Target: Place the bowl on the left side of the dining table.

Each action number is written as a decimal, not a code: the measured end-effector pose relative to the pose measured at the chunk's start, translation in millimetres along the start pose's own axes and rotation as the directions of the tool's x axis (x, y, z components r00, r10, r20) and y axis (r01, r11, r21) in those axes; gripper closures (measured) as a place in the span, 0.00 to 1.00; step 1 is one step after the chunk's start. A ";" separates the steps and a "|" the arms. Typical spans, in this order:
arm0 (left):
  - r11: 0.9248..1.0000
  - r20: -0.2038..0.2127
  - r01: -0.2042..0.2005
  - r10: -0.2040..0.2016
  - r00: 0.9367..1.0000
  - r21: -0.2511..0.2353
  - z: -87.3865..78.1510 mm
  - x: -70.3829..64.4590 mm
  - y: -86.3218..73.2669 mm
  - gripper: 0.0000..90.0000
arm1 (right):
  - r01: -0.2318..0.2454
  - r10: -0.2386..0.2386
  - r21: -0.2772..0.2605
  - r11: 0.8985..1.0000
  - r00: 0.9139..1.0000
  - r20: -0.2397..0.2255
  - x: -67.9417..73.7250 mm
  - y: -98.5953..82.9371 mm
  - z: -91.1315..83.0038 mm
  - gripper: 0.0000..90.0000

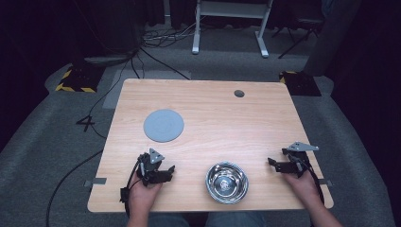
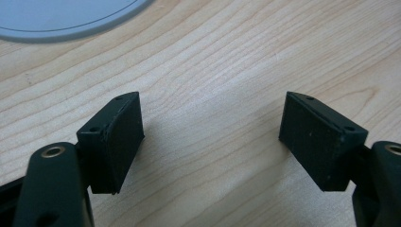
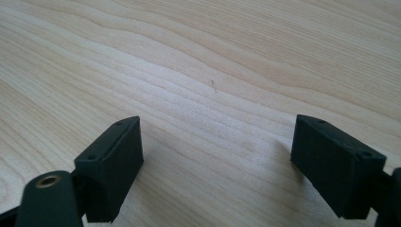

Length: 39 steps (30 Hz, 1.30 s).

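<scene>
A shiny steel bowl [image 1: 227, 182] is seen at the lower centre of the high view, on a wooden surface [image 1: 222, 118]; a flat grey disc [image 1: 163, 125] lies at upper left. The bowl is judged rigid, light and slippery, best taken by its thin rim. The left tool [image 1: 166, 171] and right tool [image 1: 273, 163] are held wide open, empty, flanking the bowl.

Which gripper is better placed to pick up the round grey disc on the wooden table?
Left, probably. The left gripper sits on the round grey disc's side with open jaws. The right gripper is farther off, past the shiny steel bowl.
</scene>
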<state>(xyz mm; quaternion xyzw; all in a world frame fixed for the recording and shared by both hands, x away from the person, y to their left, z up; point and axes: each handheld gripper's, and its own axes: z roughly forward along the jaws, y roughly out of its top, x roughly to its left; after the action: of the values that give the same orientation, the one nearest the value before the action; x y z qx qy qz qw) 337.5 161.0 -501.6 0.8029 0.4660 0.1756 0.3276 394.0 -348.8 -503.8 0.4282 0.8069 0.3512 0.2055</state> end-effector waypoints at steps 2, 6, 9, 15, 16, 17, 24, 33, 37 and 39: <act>1.000 -0.002 -0.002 0.002 1.000 0.000 -0.2 0.0 -0.2 0.25 | 0.000 0.000 0.000 1.000 1.000 0.000 0.0 0.0 0.0 0.20; 1.000 0.001 -0.001 0.001 1.000 0.000 -0.7 -0.5 -0.7 0.25 | -0.001 0.001 0.000 1.000 1.000 0.000 0.0 0.1 0.0 0.20; 1.000 0.001 0.000 0.000 1.000 0.000 -0.6 -0.6 -0.5 0.25 | -0.001 0.001 0.000 1.000 1.000 -0.001 0.0 0.1 0.0 0.20; 1.000 -0.006 0.017 -0.016 1.000 0.009 -3.5 -0.1 -0.6 0.31 | -0.002 0.002 0.000 1.000 1.000 0.000 0.1 0.1 0.0 0.20; 1.000 -0.002 0.023 -0.023 1.000 0.008 -4.2 0.2 -1.1 0.32 | -0.002 0.002 0.000 1.000 1.000 0.000 0.1 0.1 0.0 0.20; 0.999 -0.003 0.032 -0.032 0.999 0.004 -5.0 0.3 -1.6 0.31 | -0.002 0.002 0.000 1.000 1.000 0.000 0.1 0.1 -0.1 0.20; 0.998 -0.015 0.057 -0.058 0.998 -0.036 -14.8 -7.1 -1.1 0.28 | -0.002 0.002 0.000 1.000 1.000 -0.001 0.1 0.1 -0.1 0.20; 0.994 0.002 0.104 -0.104 0.995 -0.026 -35.8 -27.8 18.7 0.28 | -0.002 0.002 0.000 1.000 1.000 0.000 0.1 0.1 -0.1 0.20; 0.993 0.026 0.111 -0.110 0.994 -0.034 -44.7 -38.5 28.6 0.28 | -0.002 0.002 0.000 1.000 1.000 0.000 0.1 0.1 -0.1 0.20; 0.994 0.017 0.106 -0.106 0.994 -0.034 -48.4 -44.4 33.6 0.28 | -0.001 0.001 0.000 1.000 1.000 0.000 0.1 0.1 -0.1 0.20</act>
<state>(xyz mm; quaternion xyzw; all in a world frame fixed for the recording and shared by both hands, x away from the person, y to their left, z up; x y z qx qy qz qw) 308.0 128.4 -442.3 0.7725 0.5023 0.1600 0.3539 394.0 -348.7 -503.7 0.4287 0.8067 0.3512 0.2052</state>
